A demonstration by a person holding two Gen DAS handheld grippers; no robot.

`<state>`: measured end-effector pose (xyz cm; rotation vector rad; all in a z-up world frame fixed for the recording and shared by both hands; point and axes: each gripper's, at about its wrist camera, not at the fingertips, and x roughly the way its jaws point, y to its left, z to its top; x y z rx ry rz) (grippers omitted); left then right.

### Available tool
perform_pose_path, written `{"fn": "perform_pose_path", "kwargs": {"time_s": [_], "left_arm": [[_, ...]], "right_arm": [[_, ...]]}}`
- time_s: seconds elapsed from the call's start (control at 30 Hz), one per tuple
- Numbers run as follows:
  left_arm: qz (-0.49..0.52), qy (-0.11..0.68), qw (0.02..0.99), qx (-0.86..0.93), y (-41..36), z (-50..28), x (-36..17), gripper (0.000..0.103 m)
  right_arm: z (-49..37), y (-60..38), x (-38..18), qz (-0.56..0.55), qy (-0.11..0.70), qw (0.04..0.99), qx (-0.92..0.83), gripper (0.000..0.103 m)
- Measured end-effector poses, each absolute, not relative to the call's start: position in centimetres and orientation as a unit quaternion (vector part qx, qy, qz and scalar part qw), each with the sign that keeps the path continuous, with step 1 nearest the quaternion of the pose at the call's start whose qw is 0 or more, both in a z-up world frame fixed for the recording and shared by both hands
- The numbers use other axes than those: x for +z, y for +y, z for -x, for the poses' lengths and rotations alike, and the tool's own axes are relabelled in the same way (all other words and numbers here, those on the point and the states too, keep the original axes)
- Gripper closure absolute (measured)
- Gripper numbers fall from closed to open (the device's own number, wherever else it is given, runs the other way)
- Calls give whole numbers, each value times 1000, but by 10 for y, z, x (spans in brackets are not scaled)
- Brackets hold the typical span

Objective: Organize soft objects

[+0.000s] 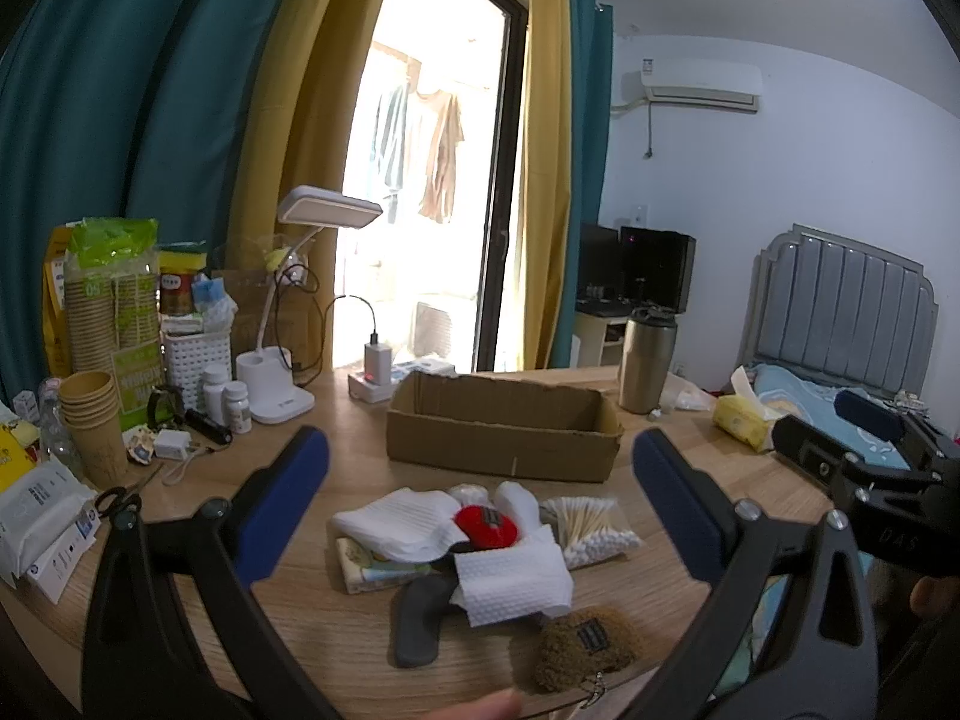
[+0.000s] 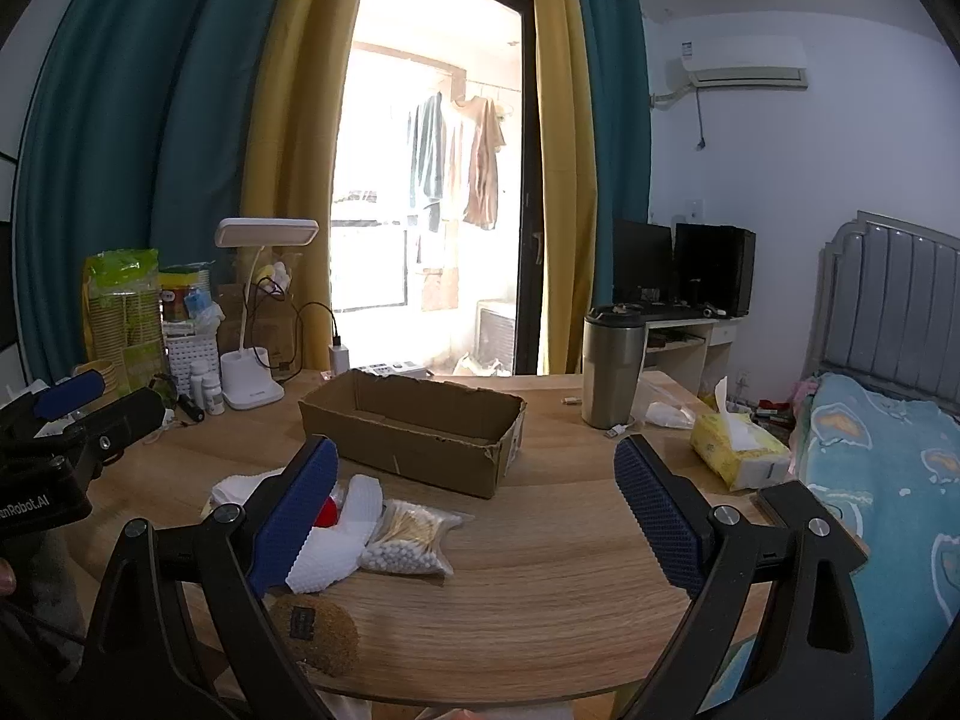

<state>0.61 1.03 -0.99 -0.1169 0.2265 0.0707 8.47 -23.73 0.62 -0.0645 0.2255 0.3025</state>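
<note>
We are hovering both grippers, left gripper and right gripper, wide open and empty, over the soft pile near the table's front edge; next we judge: grasp the white sock, carry it to the cardboard box.

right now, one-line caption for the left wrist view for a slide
Open left claw hovers over a pile of soft items before an empty cardboard box on the wooden table.

Folded white cloths, a red plush pouch and a brown fuzzy pouch lie heaped before an open cardboard box
</note>
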Motion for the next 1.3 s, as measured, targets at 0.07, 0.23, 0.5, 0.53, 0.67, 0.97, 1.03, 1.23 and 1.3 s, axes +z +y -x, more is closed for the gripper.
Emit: {"fn": "perform_pose_path", "kwargs": {"time_s": [0.07, 0.23, 0.5, 0.53, 0.67, 0.97, 1.03, 1.23, 1.3], "left_arm": [[58, 113, 991, 36, 10, -6, -10, 1], [59, 114, 991, 36, 10, -7, -10, 1], [56, 116, 991, 34, 10, -4, -13, 1], [57, 119, 991, 34, 11, -5, -14, 1], [61, 132, 989, 37, 16, -8, -23, 1], [63, 165, 983, 52, 32, -11, -49, 1], [60, 172, 982, 54, 34, -11, -55, 1], [42, 193, 979, 54, 34, -12, -72, 1], [43, 204, 976, 56, 35, -14, -78, 1]], "right_arm": [[-85, -238, 6, 32, 112, 982, 151, 7], [-85, -235, 6, 33, 113, 981, 152, 7], [-91, -223, -3, 43, 130, 976, 170, 7], [-92, -220, -6, 45, 134, 975, 172, 7], [-98, -213, -15, 50, 151, 971, 181, 7], [-107, -192, -40, 63, 189, 957, 209, 7], [-109, -186, -47, 70, 201, 952, 219, 7], [-114, -169, -67, 92, 242, 932, 253, 7], [-116, -164, -76, 94, 260, 923, 267, 7]]}}
